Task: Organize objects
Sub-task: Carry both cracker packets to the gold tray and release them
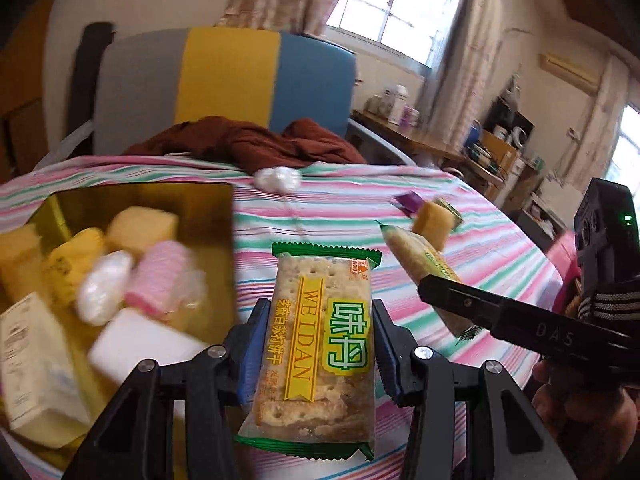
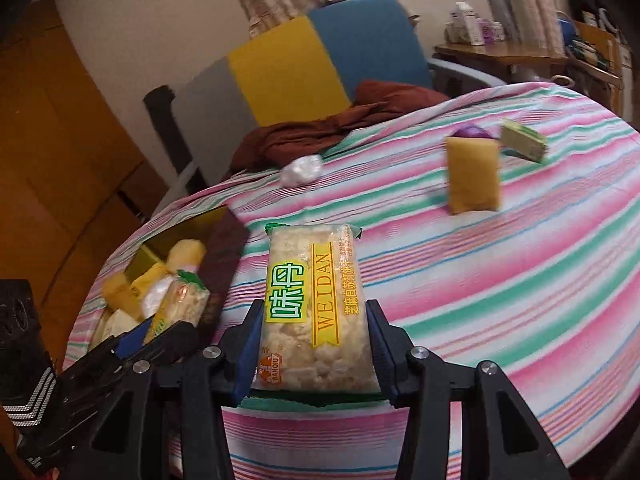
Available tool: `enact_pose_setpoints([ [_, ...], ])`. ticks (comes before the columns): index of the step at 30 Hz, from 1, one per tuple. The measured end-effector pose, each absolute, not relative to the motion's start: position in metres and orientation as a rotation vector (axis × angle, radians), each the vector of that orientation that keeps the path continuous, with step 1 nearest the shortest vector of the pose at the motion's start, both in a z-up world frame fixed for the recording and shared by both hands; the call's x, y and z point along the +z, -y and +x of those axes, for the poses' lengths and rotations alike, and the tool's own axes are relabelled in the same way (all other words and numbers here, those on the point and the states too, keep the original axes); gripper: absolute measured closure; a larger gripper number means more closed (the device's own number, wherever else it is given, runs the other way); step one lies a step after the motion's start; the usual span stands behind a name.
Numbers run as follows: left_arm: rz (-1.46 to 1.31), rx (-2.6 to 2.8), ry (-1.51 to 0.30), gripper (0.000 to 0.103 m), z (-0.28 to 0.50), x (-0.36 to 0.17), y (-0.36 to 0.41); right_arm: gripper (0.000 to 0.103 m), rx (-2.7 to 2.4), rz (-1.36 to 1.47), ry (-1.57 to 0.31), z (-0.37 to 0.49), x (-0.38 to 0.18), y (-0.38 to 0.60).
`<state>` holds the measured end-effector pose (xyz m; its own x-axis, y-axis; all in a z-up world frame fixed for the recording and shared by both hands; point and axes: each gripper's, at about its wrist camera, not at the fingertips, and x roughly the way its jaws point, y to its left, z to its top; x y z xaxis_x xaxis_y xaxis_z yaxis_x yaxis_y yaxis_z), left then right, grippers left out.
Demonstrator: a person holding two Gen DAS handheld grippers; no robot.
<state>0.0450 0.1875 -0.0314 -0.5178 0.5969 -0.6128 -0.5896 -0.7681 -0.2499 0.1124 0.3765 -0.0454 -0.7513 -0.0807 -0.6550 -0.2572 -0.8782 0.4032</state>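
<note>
Left gripper (image 1: 318,354): raised above the table, beside the right edge of the gold box; jaws pinching a WEIDAN cracker packet (image 1: 316,348) by its long sides, packet standing lengthwise, clear of the cloth.

Right gripper (image 2: 316,344): held above the striped tablecloth (image 2: 500,280), to the right of the other gripper; jaws clamped on a second WEIDAN cracker packet (image 2: 316,308), gripped at its lower half. Seen from the left wrist view, this gripper (image 1: 444,294) reaches in from the right with its packet (image 1: 424,260) angled up and leftward.

Gold box (image 1: 132,196): open, at the left of the table. Contents: several yellow wrapped cakes, one pink wrapped roll (image 1: 160,276), a white wrapped sweet, a white block, a cream carton (image 1: 36,364). Blurred; finer detail cannot be told.

Loose items on the cloth, well apart from the box: a yellow wrapped cake (image 2: 472,176), a purple wrapped piece (image 2: 472,131) just behind it, a green-edged packet (image 2: 524,146) beside these, a white wrapped sweet (image 2: 301,172) near the far edge.

Behind the table: brown cloth (image 2: 340,128) heaped on a chair (image 2: 288,68) with grey, yellow and blue panels.

Packets: clear film, green crimped ends, yellow ribbon label, pale square crackers visible within.
</note>
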Motion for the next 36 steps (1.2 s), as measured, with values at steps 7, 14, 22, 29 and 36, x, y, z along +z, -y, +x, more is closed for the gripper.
enact_pose_setpoints([
  [7, -0.991, 2.381, 0.052, 0.054, 0.022, -0.037, -0.128, 0.054, 2.923, -1.139, -0.696, 0.065, -0.025, -0.309],
  [14, -1.048, 2.424, 0.007, 0.054, 0.019, -0.054, -0.100, 0.054, 2.952, -1.223, -0.677, 0.023, -0.025, -0.266],
  [22, -0.987, 2.457, -0.029, 0.023, 0.031, -0.052, -0.091, 0.050, 2.843, -1.185, -0.694, -0.017, -0.033, -0.260],
  [29, -0.907, 2.547, 0.113, 0.002, 0.036, -0.037, -0.074, 0.044, 2.871, -1.076, -0.742, 0.013, -0.018, -0.278],
  [36, -0.891, 2.587, 0.149, 0.000, 0.040, -0.024, -0.079, 0.044, 2.837, -1.083, -0.685, 0.040, -0.018, -0.298],
])
